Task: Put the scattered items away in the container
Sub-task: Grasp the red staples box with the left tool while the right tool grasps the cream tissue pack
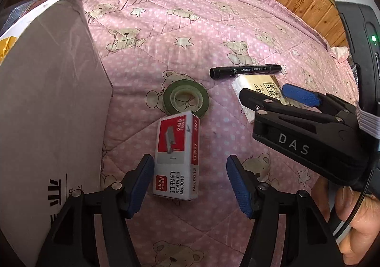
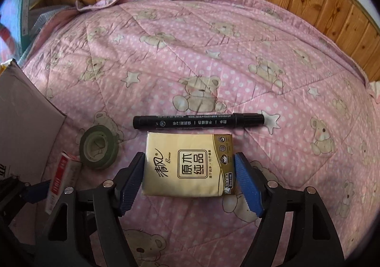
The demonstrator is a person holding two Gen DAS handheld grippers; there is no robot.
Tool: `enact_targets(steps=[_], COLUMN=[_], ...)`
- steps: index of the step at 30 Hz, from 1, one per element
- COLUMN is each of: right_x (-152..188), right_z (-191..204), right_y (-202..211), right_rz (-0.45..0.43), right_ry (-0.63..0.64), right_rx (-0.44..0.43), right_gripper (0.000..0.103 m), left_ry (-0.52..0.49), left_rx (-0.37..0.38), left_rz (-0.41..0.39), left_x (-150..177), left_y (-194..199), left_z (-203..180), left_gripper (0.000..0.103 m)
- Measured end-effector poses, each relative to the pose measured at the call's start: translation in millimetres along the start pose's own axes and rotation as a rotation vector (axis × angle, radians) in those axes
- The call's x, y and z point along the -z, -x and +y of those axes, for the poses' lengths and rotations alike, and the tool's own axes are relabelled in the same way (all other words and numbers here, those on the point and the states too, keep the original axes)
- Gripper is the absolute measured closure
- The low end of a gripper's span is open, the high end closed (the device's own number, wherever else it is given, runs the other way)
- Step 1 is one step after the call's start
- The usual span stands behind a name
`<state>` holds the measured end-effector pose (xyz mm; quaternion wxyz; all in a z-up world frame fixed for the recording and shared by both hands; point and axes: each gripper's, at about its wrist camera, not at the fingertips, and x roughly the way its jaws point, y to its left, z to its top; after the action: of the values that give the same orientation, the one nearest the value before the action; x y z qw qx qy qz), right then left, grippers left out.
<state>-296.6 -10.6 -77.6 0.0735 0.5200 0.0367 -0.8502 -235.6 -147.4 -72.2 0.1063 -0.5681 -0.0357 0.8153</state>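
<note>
From where I sit, nothing looks packed yet: four items lie out on the quilt (image 2: pixel 213 48), all beside the box (image 1: pixel 47 100) and none visibly in it. My left gripper (image 1: pixel 190 183) has its jaws spread wide around the near end of the staple box (image 1: pixel 175 155), the left pad just touching its side, the right pad well clear, so no grip so far. My right gripper (image 2: pixel 190 179) is likewise apart, straddling the tissue pack (image 2: pixel 187 164) with both pads just beside its short edges; I can't tell whether either actually touches. The tape roll (image 1: pixel 186 99) sits just beyond the staple box, seemingly touching its far end, and the marker (image 2: pixel 198 121) lies just behind the tissue pack, untouched. So I'd judge two pickups are being lined up and every drop-off is left to do. The box shows only an outer wall in both views; its opening and contents are cut off, so anything already inside is hidden from me.
</note>
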Motion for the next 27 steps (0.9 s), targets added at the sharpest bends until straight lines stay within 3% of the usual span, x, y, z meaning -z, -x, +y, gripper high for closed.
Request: enact_targets(steps=[5,7,8,10,18,27], right_x=[5,7,8,13,46,85], right_z=[-17,-24,-27,-34,-48,-45], right_y=[0,4,5,11,44,74], right_rz=[-0.035,-0.042,-0.044,-0.048,-0.078,-0.08], right_ry=[-0.088,-0.125,-0.146,-0.185,-0.299,-0.352], right_rx=[-0.084,-0.111,-0.118,-0.129,-0.163,-0.2], right_gripper=[0.027,0.027,0.027,0.027,0.027,0.027], left_ry=[0.015,0.022,0.027,0.039,0.001,-0.071], left_rx=[0.01,0.011,0.013,0.032,0.105,0.107], left_rz=[0.006,-0.004,-0.006,-0.007,-0.057,-0.088], left_x=[1,0,-1,-2,2,17], left_y=[-5,-4,-3,-2,23,57], left_z=[4,6,8,11,0,-26], left_gripper=[0.039,0.054,0.075,0.086,0.088,0.088])
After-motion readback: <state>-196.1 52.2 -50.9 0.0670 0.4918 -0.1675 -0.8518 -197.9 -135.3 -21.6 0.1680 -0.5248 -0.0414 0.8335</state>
